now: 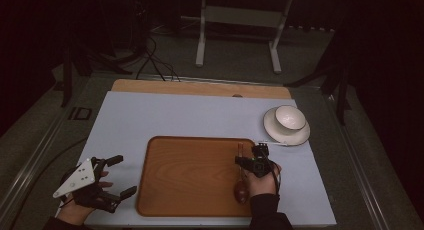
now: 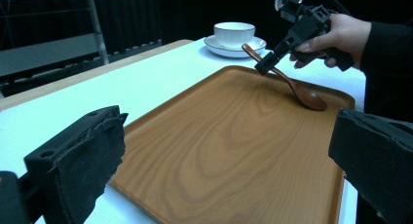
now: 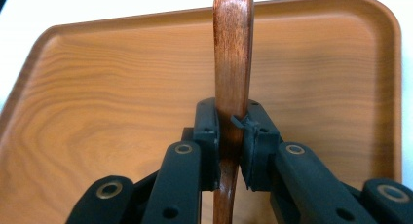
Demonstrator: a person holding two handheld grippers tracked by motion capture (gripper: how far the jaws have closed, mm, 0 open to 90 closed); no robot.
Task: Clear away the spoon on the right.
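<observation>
A: Start nearest you. What are your left tongs point(image 1: 120, 177) doing?

B: They rest on the desk point(image 1: 125, 120) just left of the tray point(image 1: 190, 200), jaws spread wide with nothing between them. From the left gripper view you look between the two black jaws across the tray's wood grain.

A: And your right tongs point(image 2: 267, 64)?

B: Clamped narrow on the handle of the spoon point(image 3: 233, 63). You hold them over the right side of the tray, tilted down toward it.

A: Where does the spoon lie?

B: Its bowl touches the tray floor near the right rim, on your side; the handle slopes up through the tongs and points away from you.

A: Anything past the tray?

B: A white cup point(image 1: 290, 117) sits on a saucer point(image 1: 274, 130) on the desk, just beyond the tray's far right corner. Beyond the desk the room is dark.
</observation>
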